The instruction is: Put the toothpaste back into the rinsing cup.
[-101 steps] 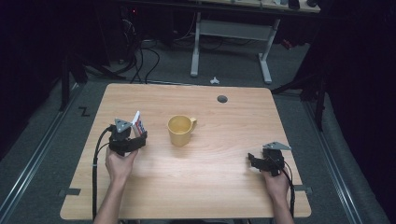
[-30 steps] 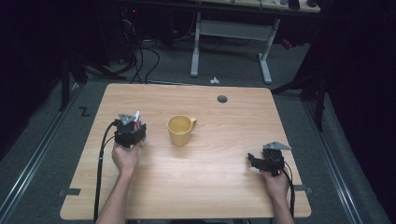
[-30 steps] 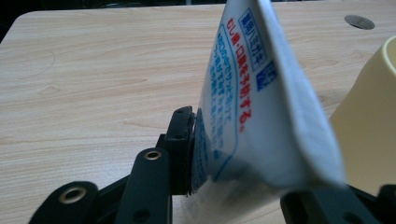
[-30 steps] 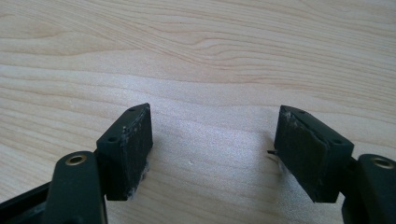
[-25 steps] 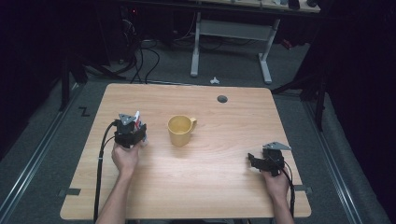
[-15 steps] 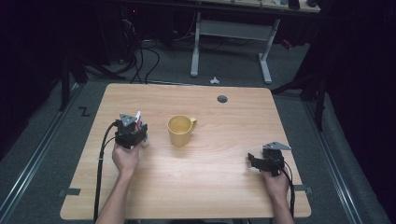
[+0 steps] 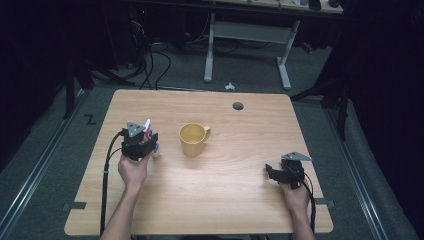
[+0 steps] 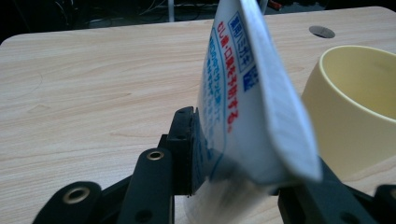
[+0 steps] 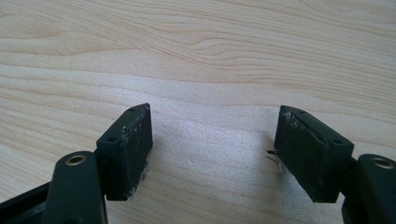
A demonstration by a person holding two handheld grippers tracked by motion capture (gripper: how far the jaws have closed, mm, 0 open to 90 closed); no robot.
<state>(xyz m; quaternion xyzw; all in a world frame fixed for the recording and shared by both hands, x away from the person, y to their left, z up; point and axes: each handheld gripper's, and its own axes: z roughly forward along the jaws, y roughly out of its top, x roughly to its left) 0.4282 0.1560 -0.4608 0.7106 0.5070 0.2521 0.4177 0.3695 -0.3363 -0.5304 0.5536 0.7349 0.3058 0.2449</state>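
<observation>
The left claw (image 8: pixel 233 186) is clamped on a white tube (image 8: pixel 243 102) with red and blue print, which stands almost upright just beside the yellow mug (image 7: pixel 192 139), on the mug's left. The mug sits near the middle of the counter (image 7: pixel 225 200). The right claw (image 9: pixel 215 154) rests well to the right of the mug, its jaws apart, nothing between them.

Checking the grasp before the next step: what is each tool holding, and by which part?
The left tool pinches a white printed tube near its lower end, crimped end up. The right tool is open, holding nothing.
</observation>
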